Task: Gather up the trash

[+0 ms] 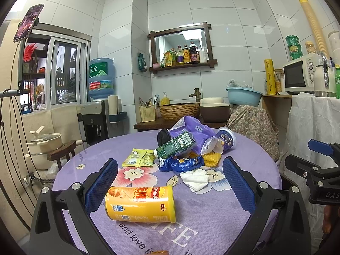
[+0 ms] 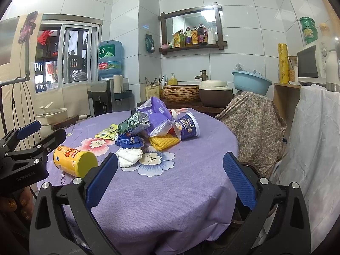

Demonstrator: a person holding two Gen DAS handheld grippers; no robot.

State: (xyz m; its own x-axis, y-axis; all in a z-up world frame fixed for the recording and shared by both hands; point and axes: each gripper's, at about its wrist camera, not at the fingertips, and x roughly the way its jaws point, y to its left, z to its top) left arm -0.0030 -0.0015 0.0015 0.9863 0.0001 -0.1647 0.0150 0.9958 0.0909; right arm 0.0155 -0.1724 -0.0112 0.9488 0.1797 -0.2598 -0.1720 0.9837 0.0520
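Note:
A yellow chip can [image 1: 140,204] lies on its side on the purple tablecloth [image 1: 212,212], between the fingers of my open left gripper [image 1: 170,170], closer to its left pad. Behind it lies a trash pile: white tissue [image 1: 196,178], blue wrapper [image 1: 182,163], green carton [image 1: 175,146], purple bag [image 1: 195,129], purple cup [image 1: 226,140], yellow packets [image 1: 139,159]. My right gripper [image 2: 170,170] is open and empty above the table's near edge; the can [image 2: 74,161] and tissue [image 2: 129,156] lie to its left front.
A round table with a chair [image 2: 252,114] draped in patterned cloth at its far right. A white-covered counter [image 2: 314,138] with a microwave [image 1: 301,74] stands on the right. A water dispenser [image 1: 99,106] and a pot [image 1: 42,146] stand to the left.

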